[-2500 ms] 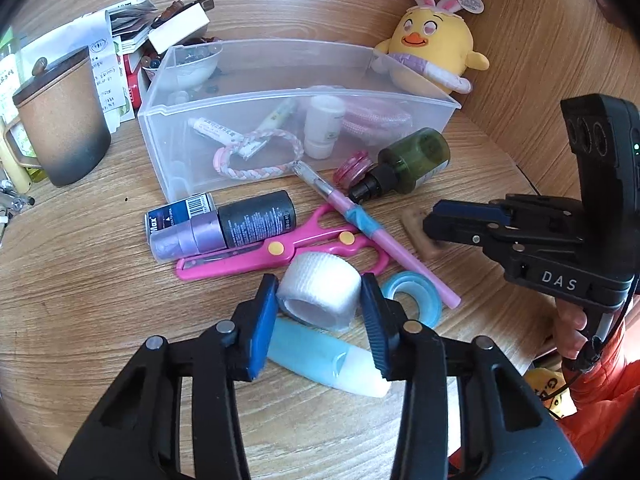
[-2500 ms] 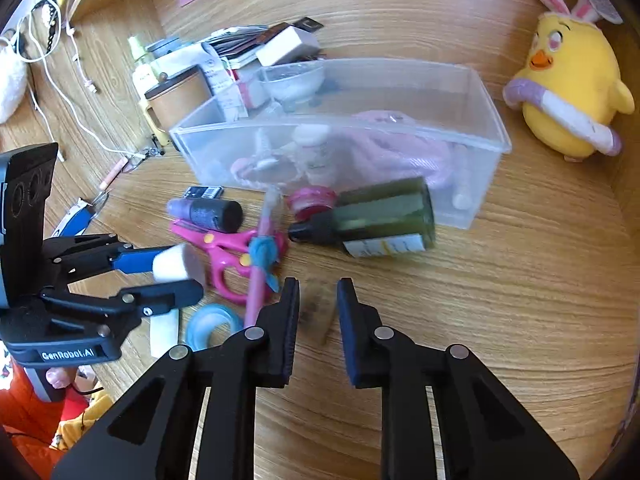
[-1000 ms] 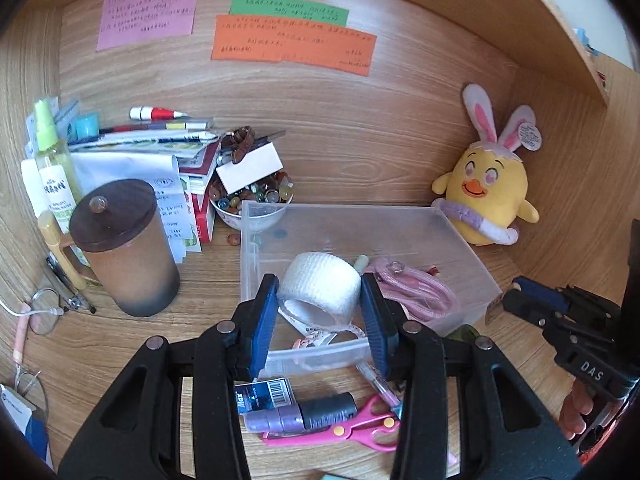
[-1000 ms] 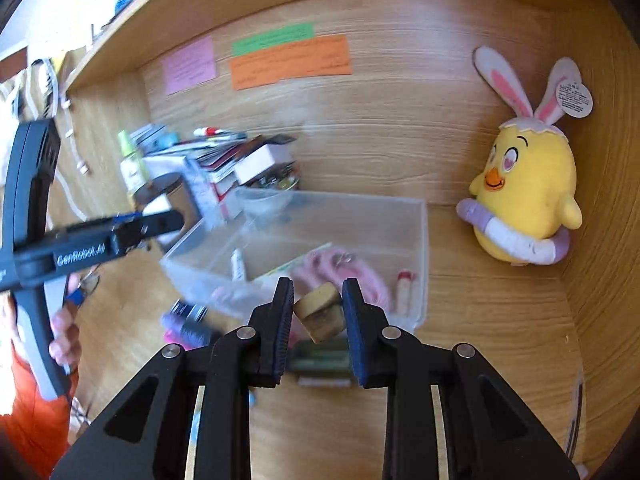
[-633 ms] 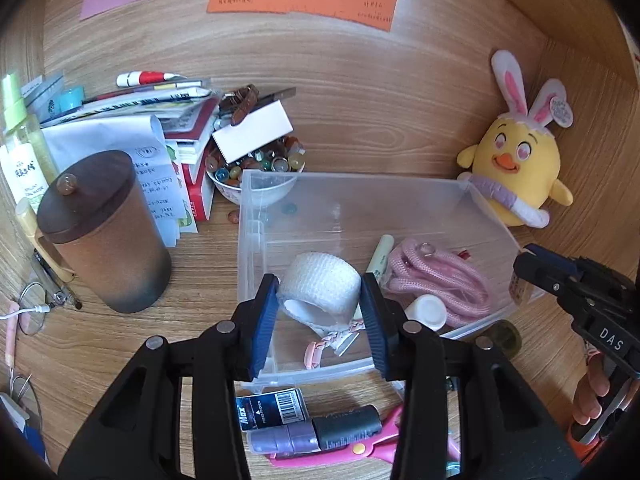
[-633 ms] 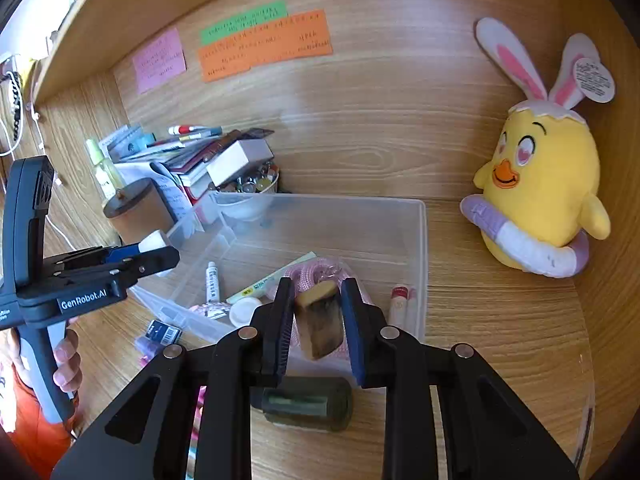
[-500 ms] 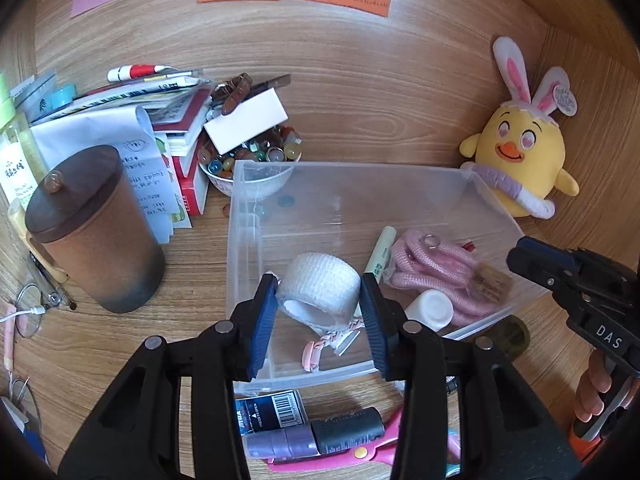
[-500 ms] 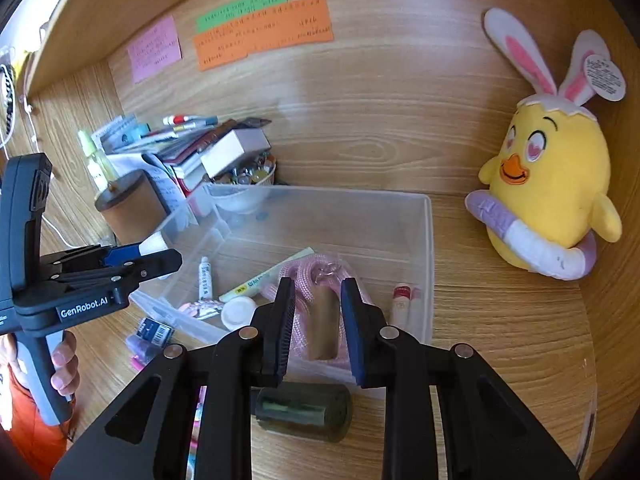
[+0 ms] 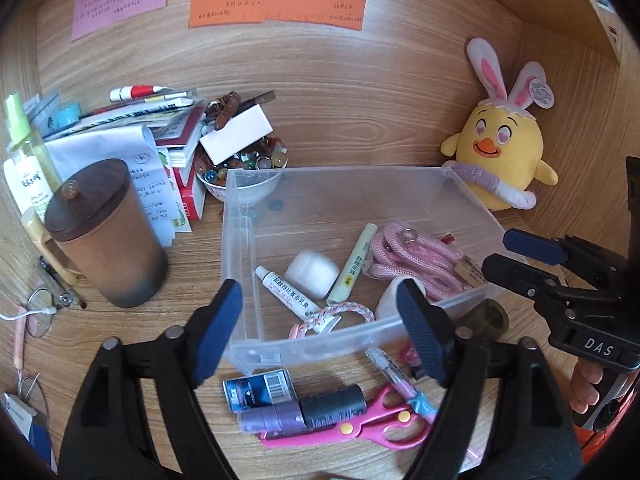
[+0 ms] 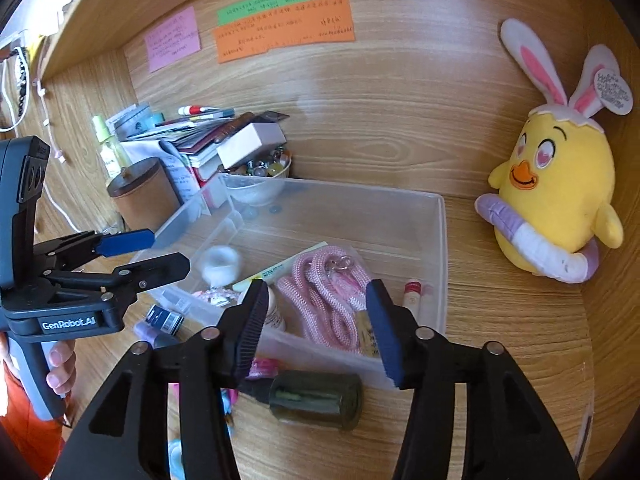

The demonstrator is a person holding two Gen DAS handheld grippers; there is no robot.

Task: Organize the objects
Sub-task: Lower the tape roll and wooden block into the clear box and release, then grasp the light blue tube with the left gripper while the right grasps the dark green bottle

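A clear plastic bin stands on the wooden desk. The white tape roll lies inside it beside a white tube, a yellow stick and a pink rope. A small brown block lies on the rope by the bin's right wall. My left gripper is open and empty above the bin's front edge. My right gripper is open and empty above the rope.
In front of the bin lie pink scissors, a pink pen, a purple-black tube and a dark green bottle. A brown lidded mug, a stack of books and a bead bowl stand left. A yellow plush chick sits right.
My left gripper opened and the tape roll dropped into the bin. My right gripper opened and the brown block now lies on the pink rope in the bin.
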